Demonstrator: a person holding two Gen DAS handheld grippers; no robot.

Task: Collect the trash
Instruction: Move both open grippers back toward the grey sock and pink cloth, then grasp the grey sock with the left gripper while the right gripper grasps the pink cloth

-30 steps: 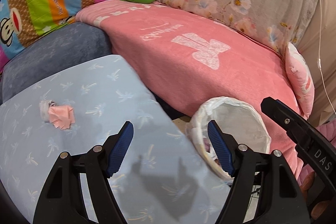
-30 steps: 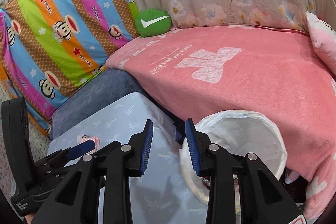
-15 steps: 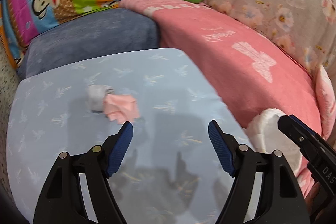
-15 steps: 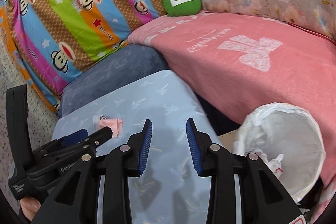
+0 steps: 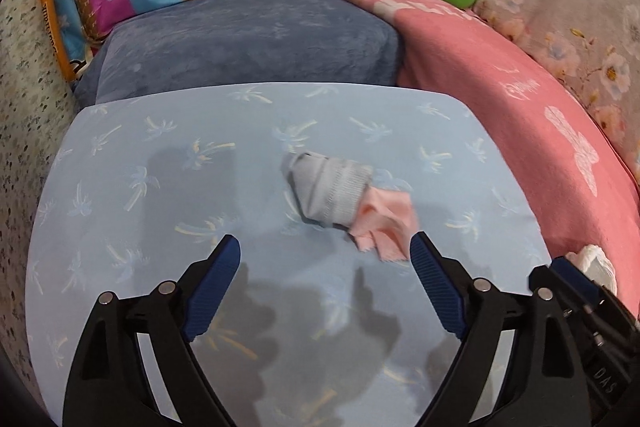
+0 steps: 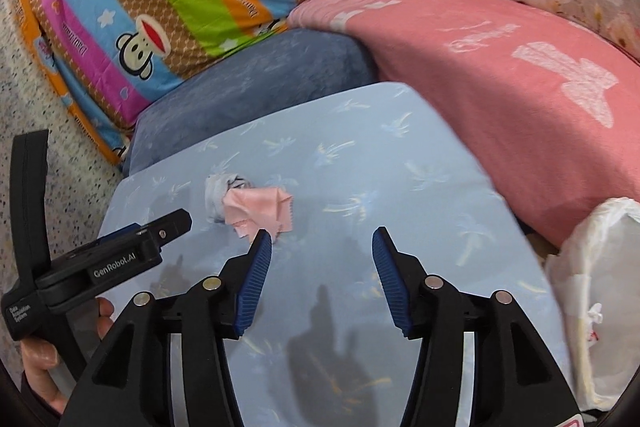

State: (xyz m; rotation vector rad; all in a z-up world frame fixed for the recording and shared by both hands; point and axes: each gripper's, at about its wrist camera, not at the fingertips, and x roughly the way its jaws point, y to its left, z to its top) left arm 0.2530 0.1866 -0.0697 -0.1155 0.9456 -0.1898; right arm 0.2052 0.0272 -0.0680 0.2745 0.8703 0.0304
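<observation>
While both sets of jaws are spreading with nothing between them, the left gripper (image 5: 325, 255) is hanging spread wide just short of the grey-and-pink wad (image 5: 347, 202) on the blue table cover (image 5: 160, 195). Only the right gripper (image 6: 322, 242) is seeing the white bag (image 6: 600, 291) clearly, and fingers (image 6: 40, 355) gripping a handle.

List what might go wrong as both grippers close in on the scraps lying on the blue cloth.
1. The grey wad and pink scrap touch; a pinch may lift only one.
2. Both the left gripper and right gripper, jaws just opening and empty, aim at the same pile and might collide.
3. The light blue cloth is soft; pads could snag it.
4. The white bin bag sits off to the side, so a loose scrap could drop on the way.
</observation>
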